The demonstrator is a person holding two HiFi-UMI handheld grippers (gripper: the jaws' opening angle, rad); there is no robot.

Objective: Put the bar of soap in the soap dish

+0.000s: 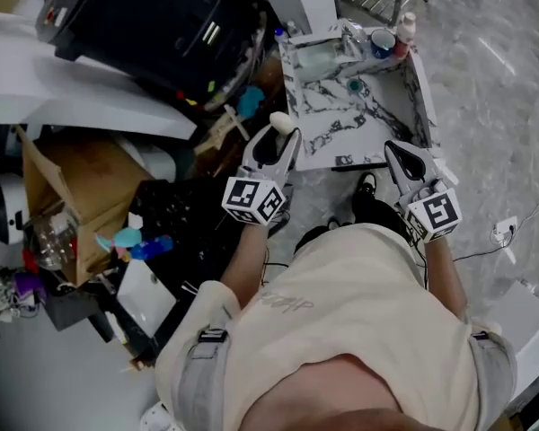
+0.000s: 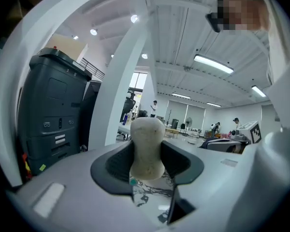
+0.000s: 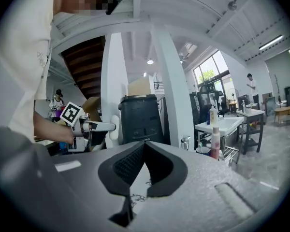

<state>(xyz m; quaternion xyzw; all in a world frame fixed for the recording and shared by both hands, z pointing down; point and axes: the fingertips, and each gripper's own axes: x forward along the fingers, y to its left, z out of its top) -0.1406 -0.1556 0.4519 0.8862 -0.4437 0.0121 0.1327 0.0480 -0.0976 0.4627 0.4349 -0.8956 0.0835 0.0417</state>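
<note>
A cream bar of soap stands upright in my left gripper, which is shut on it just off the near left corner of the marble-topped table. In the left gripper view the soap fills the gap between the jaws of the left gripper. My right gripper is shut with nothing in it, over the table's near right corner; its jaws meet in the right gripper view. A pale translucent dish lies at the table's far end.
A blue cup, a bottle and a small teal item stand on the far part of the table. A black machine and a cardboard box crowd the left. Grey floor lies to the right.
</note>
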